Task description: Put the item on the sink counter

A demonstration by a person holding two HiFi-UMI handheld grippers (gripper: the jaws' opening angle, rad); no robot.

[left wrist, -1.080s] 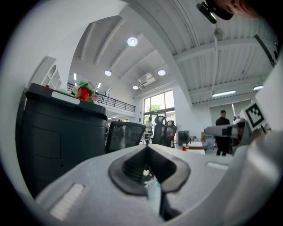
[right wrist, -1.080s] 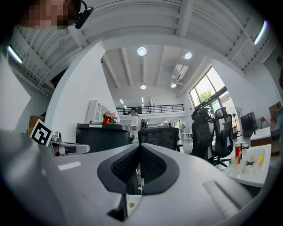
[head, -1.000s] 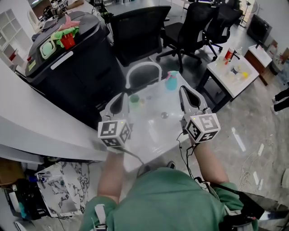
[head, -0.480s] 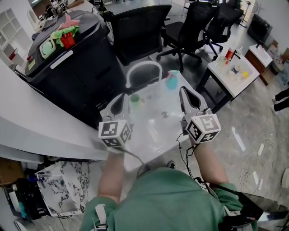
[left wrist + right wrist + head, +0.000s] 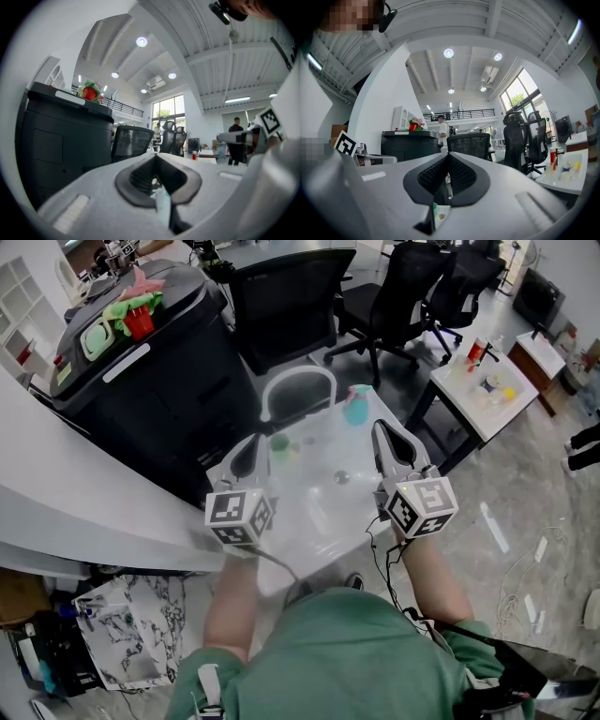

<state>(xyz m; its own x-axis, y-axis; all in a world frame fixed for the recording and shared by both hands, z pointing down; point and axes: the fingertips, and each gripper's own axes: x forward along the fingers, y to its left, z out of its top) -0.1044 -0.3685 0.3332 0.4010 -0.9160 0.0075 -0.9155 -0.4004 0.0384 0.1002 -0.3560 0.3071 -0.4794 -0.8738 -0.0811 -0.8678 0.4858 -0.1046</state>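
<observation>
A small white sink unit stands right in front of me, with a white arched faucet at its far side and a drain in the basin. A teal bottle stands on its counter at the back right, and a small green item at the left. My left gripper hovers level over the sink's left rim, shut, with nothing in it. Over the right rim my right gripper is level too, its jaws meeting and empty. Each gripper view looks out along closed jaws, left gripper and right gripper.
A tall black bin with red and green things on top stands at the back left. Black office chairs are behind the sink. At the right is a low white table with bottles. A person stands far off.
</observation>
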